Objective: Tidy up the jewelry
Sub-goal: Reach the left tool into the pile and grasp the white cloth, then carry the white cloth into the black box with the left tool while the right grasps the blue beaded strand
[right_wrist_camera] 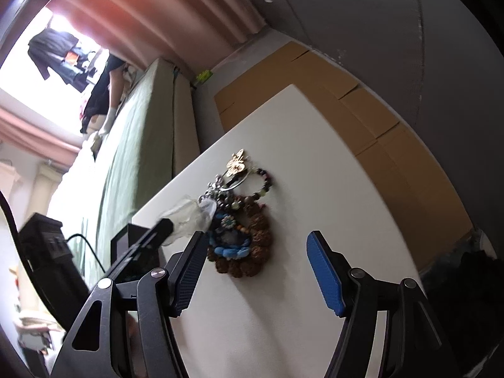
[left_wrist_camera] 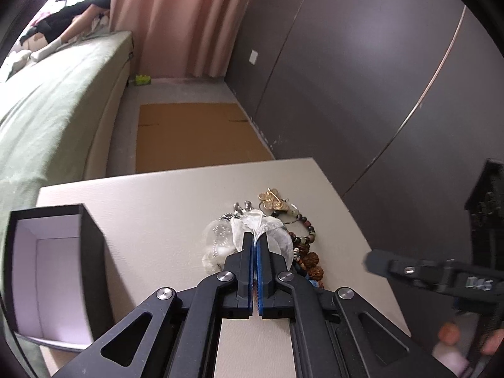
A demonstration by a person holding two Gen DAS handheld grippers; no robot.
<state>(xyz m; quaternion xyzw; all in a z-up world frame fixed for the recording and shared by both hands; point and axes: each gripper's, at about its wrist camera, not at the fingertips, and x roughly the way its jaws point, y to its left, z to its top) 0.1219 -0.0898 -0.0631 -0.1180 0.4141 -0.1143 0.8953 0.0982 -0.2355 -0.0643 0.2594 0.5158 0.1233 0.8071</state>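
**Left gripper clamped on pouch; right gripper spread over bare table**

At far left an open black box (left_wrist_camera: 60, 271) with a pale lining stands on the white table (left_wrist_camera: 151, 208). Just to its right, the left gripper (left_wrist_camera: 254, 239) is pinched tight on a sheer white pouch (left_wrist_camera: 249, 230) at the left edge of the jewelry pile (right_wrist_camera: 242, 230). Beaded bracelets (left_wrist_camera: 304, 236) and a gold flower piece (left_wrist_camera: 271, 197) lie touching beside it. The right gripper (right_wrist_camera: 255, 252) hovers with fingers spread, grasping nothing, the pile just ahead.
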